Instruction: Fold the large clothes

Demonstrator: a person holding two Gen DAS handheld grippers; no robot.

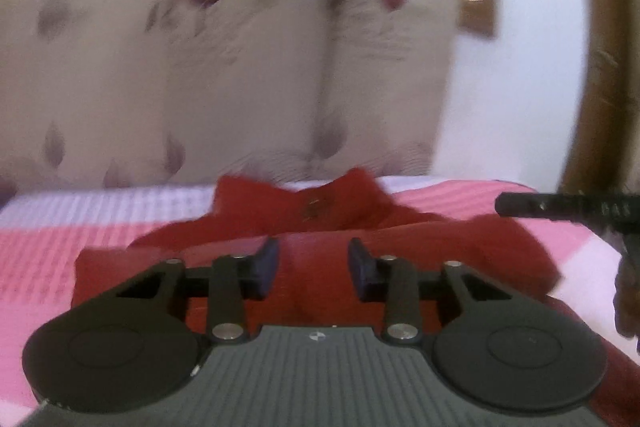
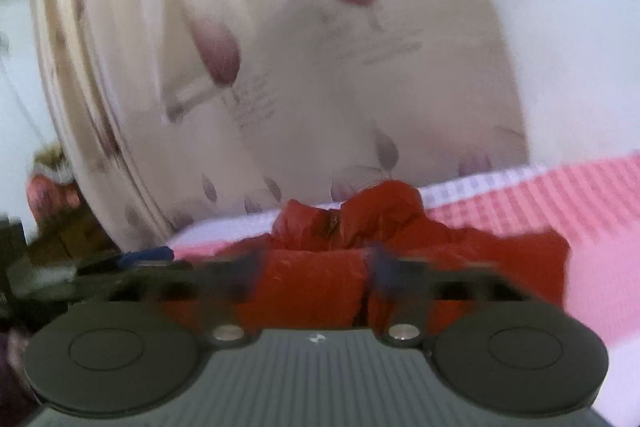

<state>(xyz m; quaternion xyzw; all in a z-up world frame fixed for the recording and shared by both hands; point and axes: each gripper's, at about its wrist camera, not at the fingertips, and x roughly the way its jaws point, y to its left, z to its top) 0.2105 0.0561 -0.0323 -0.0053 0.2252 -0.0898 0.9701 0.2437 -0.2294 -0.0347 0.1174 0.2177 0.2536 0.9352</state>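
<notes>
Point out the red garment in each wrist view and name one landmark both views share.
Left wrist: red garment lies lower centre, just beyond the open claw.
Right wrist: red garment lies centre, slightly right.
Shared landmark: the floral curtain behind the pink checked bedspread.

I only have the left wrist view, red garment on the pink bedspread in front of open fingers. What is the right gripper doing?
Observer: The right gripper is open too, with the red garment showing between its fingers, though that view is motion-blurred.
Operator: Is it gripping cloth?
Observer: I cannot tell whether it touches the cloth; the fingers are too smeared.
Operator: Anything beside the bed I can't see?
Observer: Yes, left of the pink bedspread the right view shows a dark cluttered area with something blue.
Operator: And my left gripper?
Observer: The left gripper is open over the garment, nothing pinched.
</notes>
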